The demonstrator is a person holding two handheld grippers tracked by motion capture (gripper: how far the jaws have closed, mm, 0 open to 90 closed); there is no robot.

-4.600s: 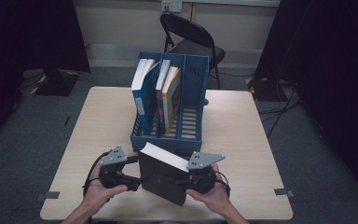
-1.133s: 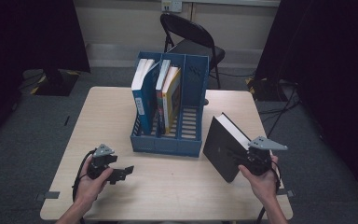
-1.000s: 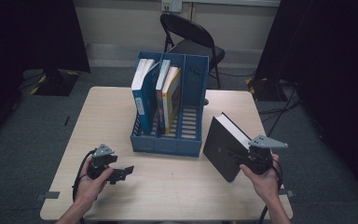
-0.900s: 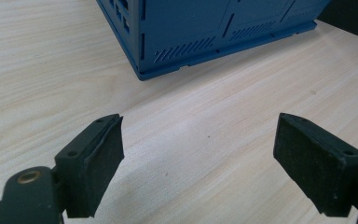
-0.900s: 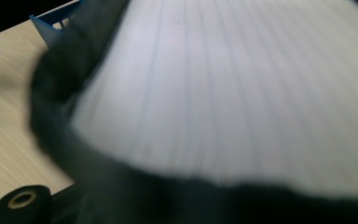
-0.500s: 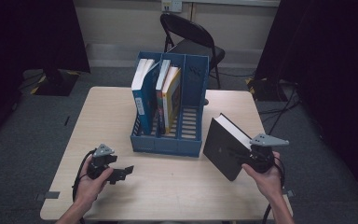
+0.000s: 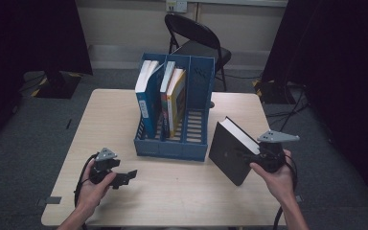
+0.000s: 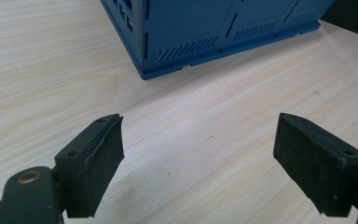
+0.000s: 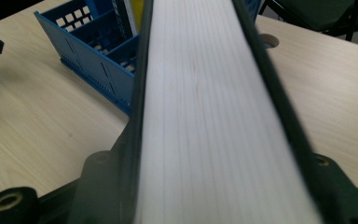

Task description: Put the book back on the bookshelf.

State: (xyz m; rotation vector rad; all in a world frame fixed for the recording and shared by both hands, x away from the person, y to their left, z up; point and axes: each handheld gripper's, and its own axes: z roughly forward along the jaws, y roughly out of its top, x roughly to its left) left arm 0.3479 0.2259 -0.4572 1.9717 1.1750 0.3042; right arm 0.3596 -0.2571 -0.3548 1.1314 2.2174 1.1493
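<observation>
On the right side of the table (image 7: pixel 124 110), the right gripper (image 7: pixel 256 157) clamps a black book (image 7: pixel 230 152) and holds it tilted, clear of the tabletop, with its white page edge turned up and to the right. In the right gripper view the page block (image 9: pixel 209 116) runs straight up between the two black jaws, which press on the covers on either side; those jaws have just been easing a little wider with the book between them, yet the book stays gripped. The book hangs just to the right of the blue file rack (image 7: pixel 170 143), near its front right corner, and apart from it. The rack stands in the middle of the table with three books upright in its left and middle slots; its right slot holds nothing. Near the front left of the table, the left gripper (image 7: pixel 130 175) rests low in the person's left hand (image 7: pixel 93 184), its jaws pointing right toward the rack. In the left gripper view its two black pads (image 8: pixel 98 158) stand wide apart with bare wood between them, and the rack's blue lower corner (image 8: pixel 191 42) lies farther off.
</observation>
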